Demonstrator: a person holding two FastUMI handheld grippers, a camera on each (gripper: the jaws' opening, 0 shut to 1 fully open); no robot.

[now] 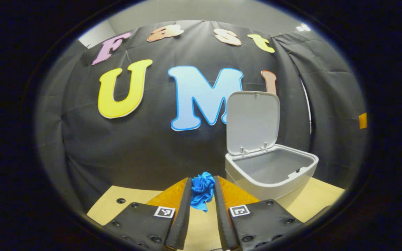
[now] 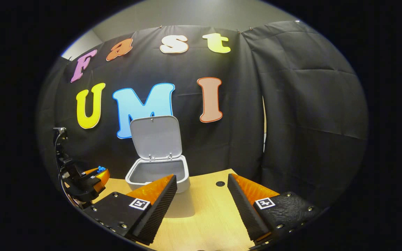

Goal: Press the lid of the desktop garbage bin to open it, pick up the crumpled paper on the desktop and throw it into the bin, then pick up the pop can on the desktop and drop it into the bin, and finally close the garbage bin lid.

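Note:
The white desktop bin [image 1: 274, 174] stands with its lid [image 1: 253, 122] swung upright and its inside bare. My left gripper [image 1: 202, 191] is shut on a crumpled blue paper [image 1: 201, 190], lifted above the wooden desktop [image 1: 117, 205], just left of the bin and lower than its rim. In the right gripper view the same bin [image 2: 159, 172] sits ahead with its lid [image 2: 156, 137] up. My right gripper [image 2: 201, 188] stands open over the desk, nothing between its fingers. The left gripper [image 2: 98, 174] with the blue paper [image 2: 101, 169] shows at far left.
The booth's black cloth wall hangs close behind the bin. A small round hole [image 2: 220, 183] sits in the wooden desktop [image 2: 204, 216] right of the bin, and another hole [image 1: 120, 200] lies at the left.

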